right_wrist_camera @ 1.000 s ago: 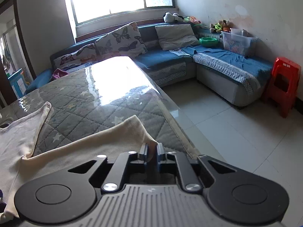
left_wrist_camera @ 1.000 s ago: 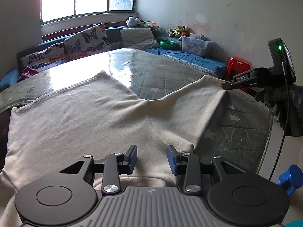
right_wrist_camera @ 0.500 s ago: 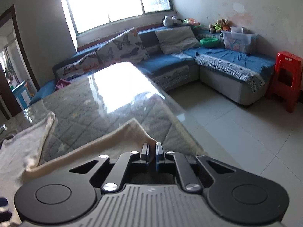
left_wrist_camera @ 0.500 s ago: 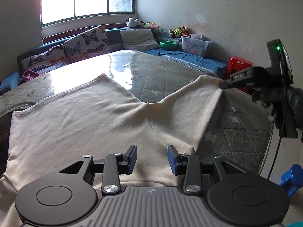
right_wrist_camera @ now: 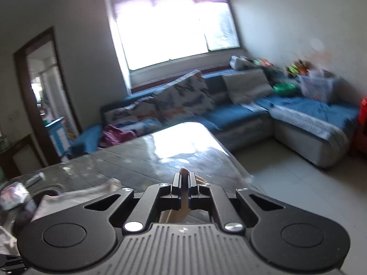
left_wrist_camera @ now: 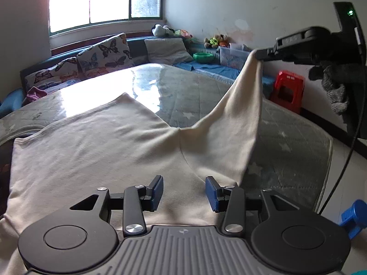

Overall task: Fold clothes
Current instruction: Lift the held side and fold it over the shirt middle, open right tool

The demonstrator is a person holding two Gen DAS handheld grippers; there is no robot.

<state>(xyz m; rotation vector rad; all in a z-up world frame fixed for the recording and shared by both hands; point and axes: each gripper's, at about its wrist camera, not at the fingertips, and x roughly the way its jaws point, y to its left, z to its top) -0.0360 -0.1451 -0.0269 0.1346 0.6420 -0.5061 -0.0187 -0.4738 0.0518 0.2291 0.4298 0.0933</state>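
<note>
Left wrist, cream shirt (left_wrist_camera: pixel 103 151) crosswise, sleeve (left_wrist_camera: pixel 238 114) slanting up-right.

Left hand-held gripper (left_wrist_camera: pixel 184 193) low centre of left wrist frame, angled down, blue pads (left_wrist_camera: pixel 157 190) apart and opening, nothing pinched between them. Right hand-held gripper (right_wrist_camera: pixel 184 180) clamped tight on a cream fabric corner, raised at upper right of left wrist frame, gloved hand (left_wrist_camera: pixel 330 80) behind it.
</note>
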